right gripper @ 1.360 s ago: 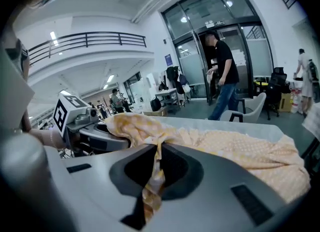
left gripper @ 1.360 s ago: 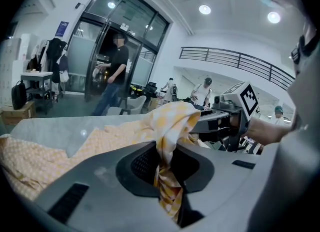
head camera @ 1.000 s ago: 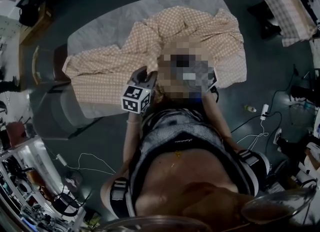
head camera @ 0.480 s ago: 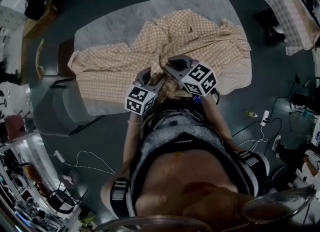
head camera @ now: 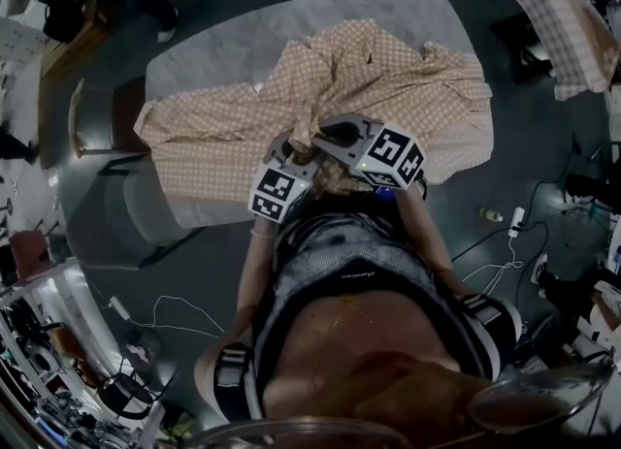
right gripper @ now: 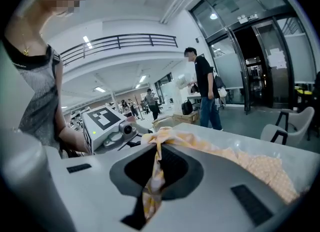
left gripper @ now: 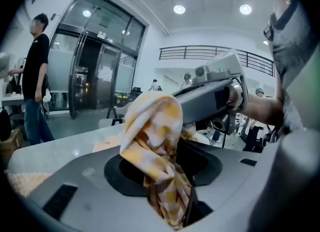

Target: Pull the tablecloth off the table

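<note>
The orange checked tablecloth lies crumpled across the oval grey table, gathered into a ridge toward the near edge. Both grippers meet at that ridge. My left gripper has its jaws opening, and a bunched fold of the tablecloth still hangs loosely in the slot between them. My right gripper is shut on a thin twisted strip of the tablecloth, which trails off over the table to the right. Each gripper shows in the other's view: the right gripper and the left gripper.
A chair stands at the table's left end. Another checked cloth lies on a stand at the far right. Cables and a power strip run over the floor to the right. A person stands beyond the table.
The two grippers have come together at the cloth's ridge and shifted slightly right. The cloth sits a little more bunched toward the near edge. A person at the top has walked left.
</note>
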